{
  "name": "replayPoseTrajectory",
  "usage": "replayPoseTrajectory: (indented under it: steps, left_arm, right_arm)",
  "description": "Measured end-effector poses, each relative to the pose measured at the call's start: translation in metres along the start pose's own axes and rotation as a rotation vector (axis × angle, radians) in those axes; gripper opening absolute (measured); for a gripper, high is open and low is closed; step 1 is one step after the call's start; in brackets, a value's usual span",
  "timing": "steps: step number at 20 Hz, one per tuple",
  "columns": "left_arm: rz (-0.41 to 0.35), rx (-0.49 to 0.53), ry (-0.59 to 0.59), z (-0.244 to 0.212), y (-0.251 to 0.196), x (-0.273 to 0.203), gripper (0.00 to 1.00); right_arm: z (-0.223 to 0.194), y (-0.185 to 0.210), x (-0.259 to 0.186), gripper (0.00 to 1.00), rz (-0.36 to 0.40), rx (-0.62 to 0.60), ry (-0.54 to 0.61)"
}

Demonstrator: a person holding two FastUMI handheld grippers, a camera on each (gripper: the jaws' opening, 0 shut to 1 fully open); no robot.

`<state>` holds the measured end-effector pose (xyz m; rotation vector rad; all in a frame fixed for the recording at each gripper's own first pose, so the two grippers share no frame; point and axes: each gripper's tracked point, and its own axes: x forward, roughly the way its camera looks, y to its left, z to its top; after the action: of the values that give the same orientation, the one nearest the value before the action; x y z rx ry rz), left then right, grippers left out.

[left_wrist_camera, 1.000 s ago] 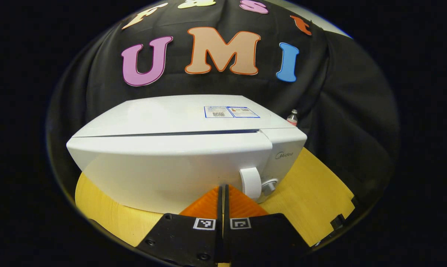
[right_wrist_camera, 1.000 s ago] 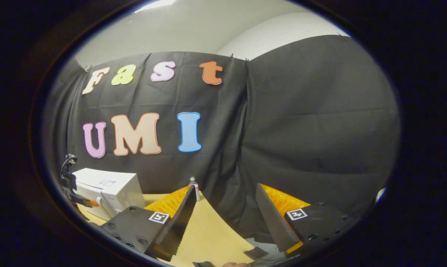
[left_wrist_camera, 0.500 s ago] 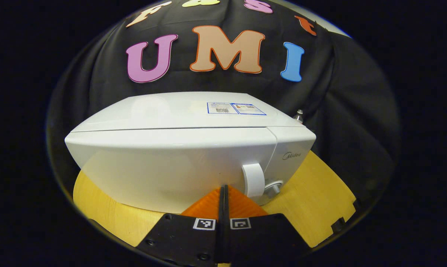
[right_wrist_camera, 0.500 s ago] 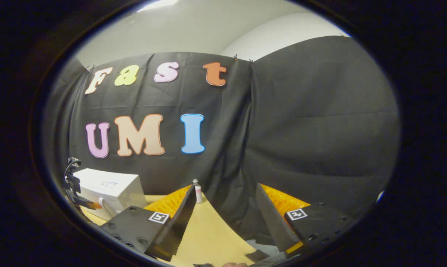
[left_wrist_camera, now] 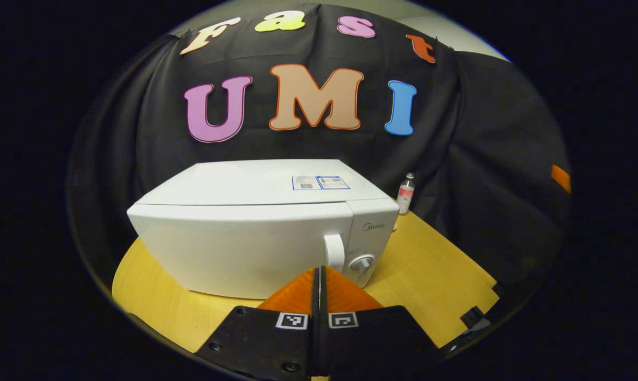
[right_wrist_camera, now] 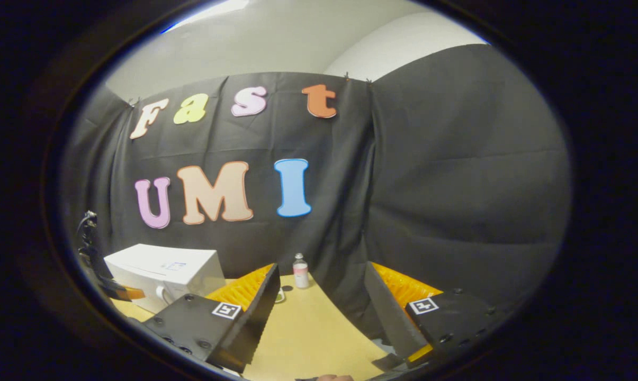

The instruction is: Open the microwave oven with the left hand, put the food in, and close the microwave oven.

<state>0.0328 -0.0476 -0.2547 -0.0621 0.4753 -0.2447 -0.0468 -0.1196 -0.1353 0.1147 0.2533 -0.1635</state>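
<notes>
1. In the left gripper view, the left tongs (left_wrist_camera: pixel 319 275) sit at the bottom centre with their two fingers pressed flat together, closed on nothing.
2. Just beyond their tips stands the white microwave oven (left_wrist_camera: pixel 255 233) on the yellow wooden counter (left_wrist_camera: pixel 430 264). Its door is closed, flush with the front.
3. The door handle (left_wrist_camera: pixel 334 253), a white upright bar, sits at the right end of the door. It lies just above and slightly right of the left tongs' tips, which stand a little short of the oven front, not touching it.
4. A round white knob (left_wrist_camera: pixel 362 263) sits on the control panel just right of the handle.
5. A rectangular label (left_wrist_camera: pixel 320 182) lies on the oven's top, toward its right side.
6. A small clear bottle (left_wrist_camera: pixel 405 193) with a pinkish label stands upright at the far right of the counter, near the black cloth wall (left_wrist_camera: pixel 483 159) and apart from the oven.
7. In the right gripper view, the right tongs (right_wrist_camera: pixel 321 296) are held wide open, with nothing between their fingers.
8. In that view the microwave oven (right_wrist_camera: pixel 162 270) stands far to the left, and the bottle (right_wrist_camera: pixel 300 271) stands at the far edge of the counter (right_wrist_camera: pixel 313 338), between the spread fingers.
9. I cannot tell whether any food is inside the oven.
</notes>
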Motion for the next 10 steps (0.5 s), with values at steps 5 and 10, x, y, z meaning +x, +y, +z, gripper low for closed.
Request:
replayPoseTrajectory:
  steps: [5, 10]
  left_arm:
    - [0.028, -0.016, -0.137, 0.063, 0.013, -0.052, 0.01]
    - [0.042, -0.016, -0.266, 0.118, 0.017, -0.096, 0.65]
  right_arm:
    - [-0.007, 0.045, 0.009, 0.89, 0.092, 0.002, 0.014]
    - [-0.006, 0.081, 0.015, 0.89, 0.158, 0.012, 0.021]
